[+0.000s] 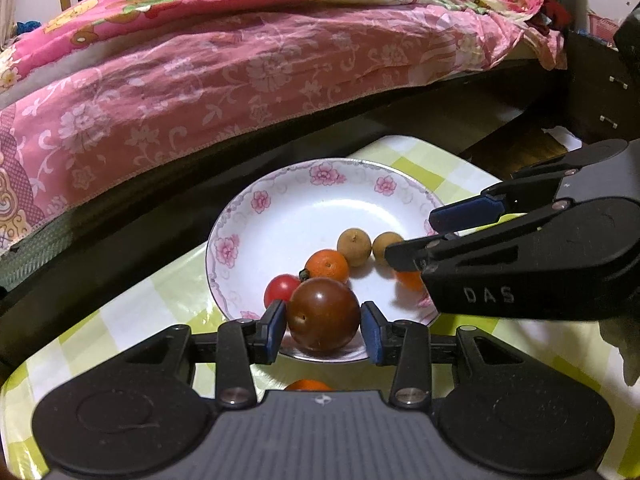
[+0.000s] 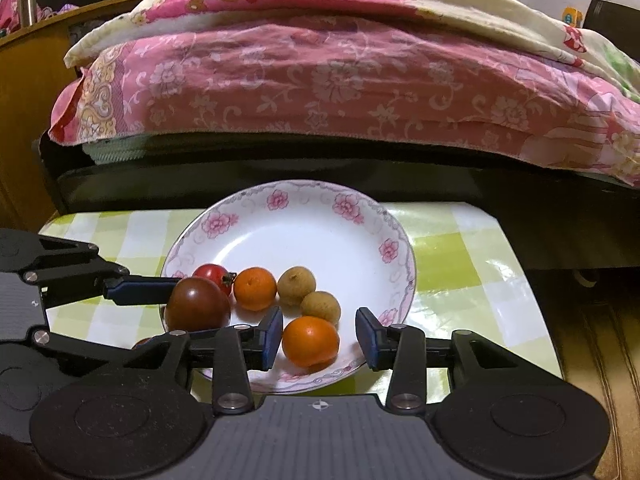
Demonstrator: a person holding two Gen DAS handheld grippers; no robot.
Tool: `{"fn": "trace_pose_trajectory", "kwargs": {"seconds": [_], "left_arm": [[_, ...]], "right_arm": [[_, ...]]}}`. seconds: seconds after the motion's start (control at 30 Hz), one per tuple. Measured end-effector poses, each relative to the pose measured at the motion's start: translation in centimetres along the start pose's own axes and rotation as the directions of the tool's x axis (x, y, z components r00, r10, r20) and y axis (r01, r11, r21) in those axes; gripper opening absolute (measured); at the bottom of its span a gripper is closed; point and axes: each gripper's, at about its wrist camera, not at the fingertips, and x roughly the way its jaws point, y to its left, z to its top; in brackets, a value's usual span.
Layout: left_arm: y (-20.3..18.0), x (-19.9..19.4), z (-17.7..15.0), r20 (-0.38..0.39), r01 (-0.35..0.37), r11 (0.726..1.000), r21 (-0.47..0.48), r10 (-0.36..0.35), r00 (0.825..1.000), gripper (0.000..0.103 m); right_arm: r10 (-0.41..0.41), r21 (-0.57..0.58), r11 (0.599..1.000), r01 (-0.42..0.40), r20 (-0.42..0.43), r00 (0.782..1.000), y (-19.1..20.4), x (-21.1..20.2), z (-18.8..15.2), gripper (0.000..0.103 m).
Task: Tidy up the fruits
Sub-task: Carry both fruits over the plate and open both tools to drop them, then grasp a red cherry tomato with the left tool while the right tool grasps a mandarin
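Over the plate (image 2: 394, 236), the left gripper (image 1: 324, 326) is loosely bracketing the dark tomato (image 1: 323, 314) at seven o'clock, while the right gripper (image 2: 319, 338) is standing parted around the orange (image 2: 310, 341) at five.

— What carries everything here?

— A counter (image 2: 460, 264) covered in a glossy yellow-green and white checked cloth. It stands just in front of a bed.

— And what lies directly on the counter?

— A white plate (image 2: 340, 240) with pink flowers around its rim. It sits near the counter's middle, its far rim close to the edge that faces the bed.

— Anything beside the plate?

— In the left wrist view an orange fruit (image 1: 308, 385) shows on the near side of the plate, off its rim, mostly hidden. Whether it rests on the cloth cannot be told.

— And the rest of the cloth?

— Right of the plate it shines with reflected light.
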Motion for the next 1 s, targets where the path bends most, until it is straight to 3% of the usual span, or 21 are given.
{"fn": "trace_pose_trajectory", "kwargs": {"seconds": [0.33,0.57,0.77,1.0], "left_arm": [[1.5,-2.8,0.7,0.067,-0.011,0.999,-0.052,0.014,0.998,0.049],[3.3,-6.2,0.0,0.089,-0.029,0.995,-0.091,0.037,0.995,0.049],[4.3,-8.5,-2.9,0.040,-0.020,0.998,-0.064,0.023,0.999,0.050],[4.3,-6.9,-6.8,-0.044,0.042,0.997,-0.060,-0.045,0.998,0.050]], "right_arm": [[-0.037,0.079,0.996,0.032,0.054,0.998,-1.2,-2.3,0.6,0.036],[-0.031,0.074,0.997,0.027,0.057,0.998,0.8,-5.0,-0.3,0.036],[-0.006,0.044,0.999,0.006,0.011,1.000,4.0,-6.5,-3.0,0.036],[-0.011,0.046,0.999,0.012,-0.038,0.999,6.4,-6.8,-5.0,0.036]]}}
